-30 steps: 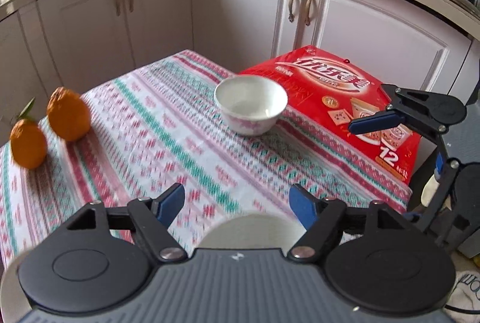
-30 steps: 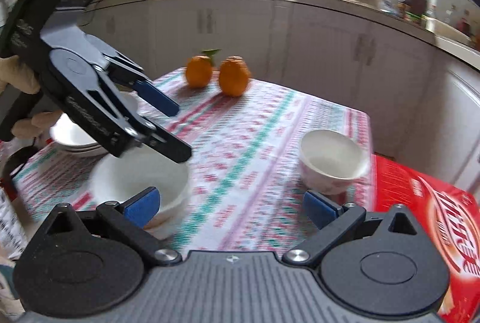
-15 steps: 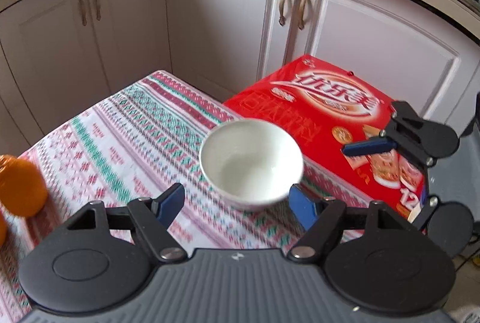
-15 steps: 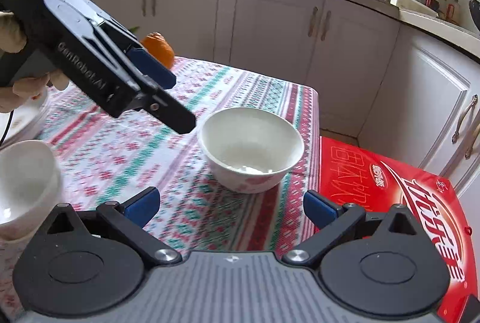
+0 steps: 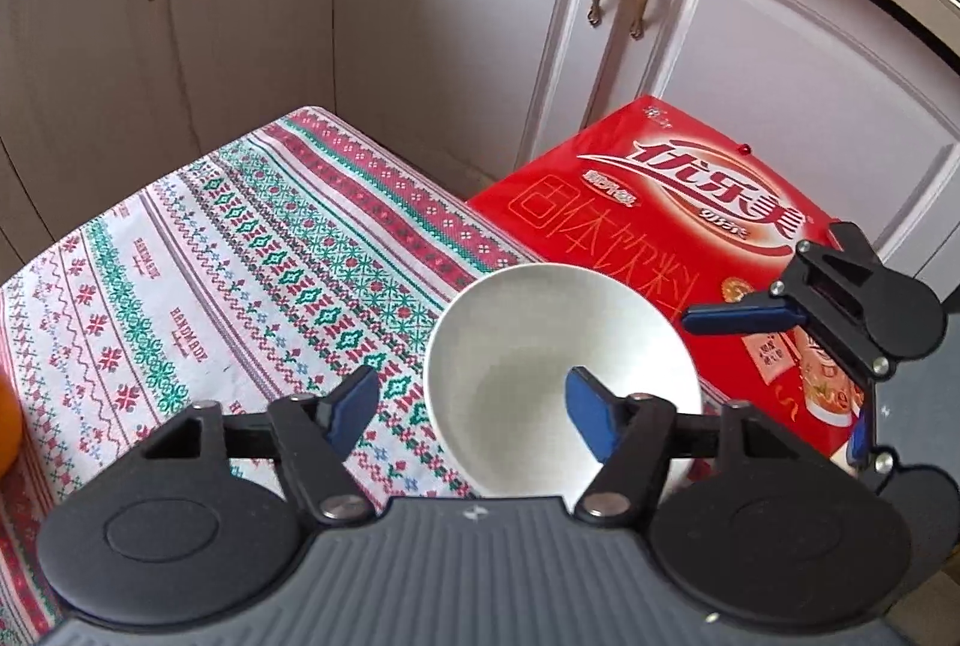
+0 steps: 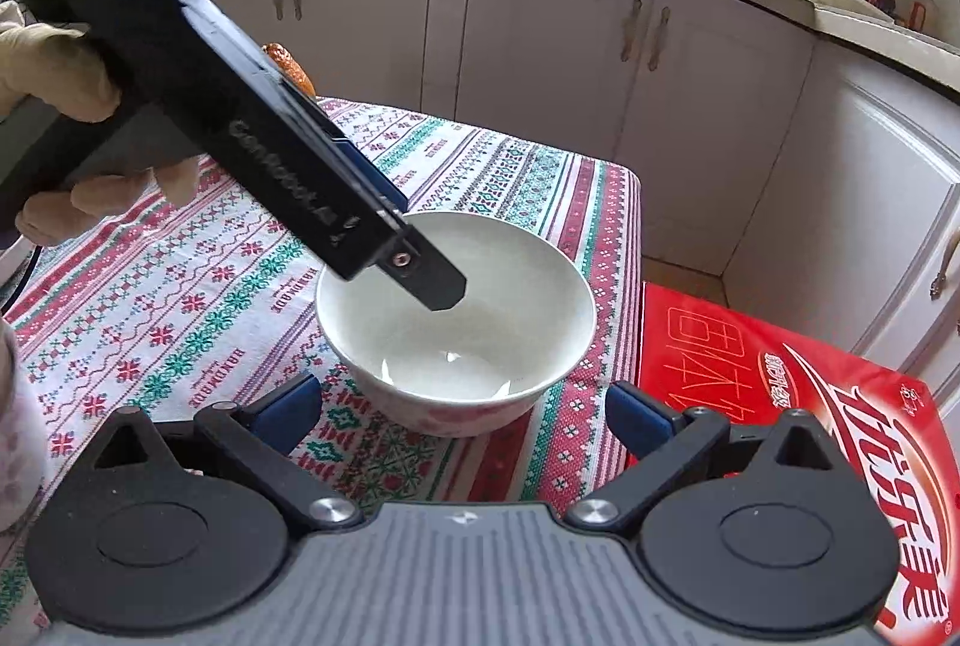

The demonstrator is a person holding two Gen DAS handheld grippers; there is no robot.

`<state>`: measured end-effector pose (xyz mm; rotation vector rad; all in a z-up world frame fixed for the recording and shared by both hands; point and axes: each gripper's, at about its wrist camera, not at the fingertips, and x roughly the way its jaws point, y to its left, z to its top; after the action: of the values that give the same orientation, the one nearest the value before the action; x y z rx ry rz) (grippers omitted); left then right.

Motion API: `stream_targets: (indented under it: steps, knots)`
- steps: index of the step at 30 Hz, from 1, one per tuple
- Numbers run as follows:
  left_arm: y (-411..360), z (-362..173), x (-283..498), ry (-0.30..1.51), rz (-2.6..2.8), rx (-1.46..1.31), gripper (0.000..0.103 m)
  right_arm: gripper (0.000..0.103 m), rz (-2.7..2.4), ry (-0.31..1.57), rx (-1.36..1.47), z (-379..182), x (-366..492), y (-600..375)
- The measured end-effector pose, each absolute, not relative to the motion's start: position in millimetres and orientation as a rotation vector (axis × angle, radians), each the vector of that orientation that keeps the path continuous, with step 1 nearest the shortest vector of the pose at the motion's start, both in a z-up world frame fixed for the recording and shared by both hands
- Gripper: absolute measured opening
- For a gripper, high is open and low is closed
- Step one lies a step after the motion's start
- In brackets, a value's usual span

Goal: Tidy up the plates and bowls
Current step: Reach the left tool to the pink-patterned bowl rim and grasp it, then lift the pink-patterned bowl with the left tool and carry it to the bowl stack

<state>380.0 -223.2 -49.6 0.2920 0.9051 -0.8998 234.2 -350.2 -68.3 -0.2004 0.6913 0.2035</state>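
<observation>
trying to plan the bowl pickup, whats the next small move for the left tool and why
Probably finish closing the left tool, whose jaws have just been closing: one pad sits inside the white ceramic bowl, the other outside its rim, neither yet pressing on the wall.

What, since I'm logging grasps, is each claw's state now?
Left claw: open, just been closing, straddling rim of the bowl.
Right claw: open, holding nothing.

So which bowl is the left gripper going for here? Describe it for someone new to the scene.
Find the patterned tablecloth and follow it to the corner beside the red box. The white bowl stands there, empty, with a faint pink pattern low on its outside.
</observation>
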Motion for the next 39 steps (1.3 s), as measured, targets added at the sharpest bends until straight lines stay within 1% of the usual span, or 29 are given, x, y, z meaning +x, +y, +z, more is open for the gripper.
stream_targets:
  steps: [7, 10, 14, 19, 30, 39]
  knots:
    - [-234.8, -53.8, 385.7, 0.921, -0.917, 0.292, 0.061, 0.1, 0.209, 0.692, -0.191, -71.9, 239.0, -353.2]
    - [-237.4, -56.0, 385.3, 0.93, -0.926, 0.3, 0.056, 0.098, 0.221, 0.695, -0.184, -70.8, 240.8, -354.1]
    - [-237.9, -57.6, 384.6, 0.94, -0.937, 0.301, 0.056, 0.092, 0.237, 0.686, -0.191, -69.7, 242.1, -354.2]
    - [-239.3, -57.2, 384.5, 0.941, -0.949, 0.303, 0.056, 0.088, 0.252, 0.68, -0.197, -69.0, 241.9, -352.4]
    - [-237.3, -56.3, 383.4, 0.946, -0.961, 0.292, 0.055, 0.087, 0.243, 0.687, -0.184, -67.4, 238.2, -349.7]
    - [-225.8, -45.3, 363.3, 0.947, -0.957, 0.293, 0.055, 0.087, 0.271, 0.714, -0.173, -55.6, 226.3, -342.7]
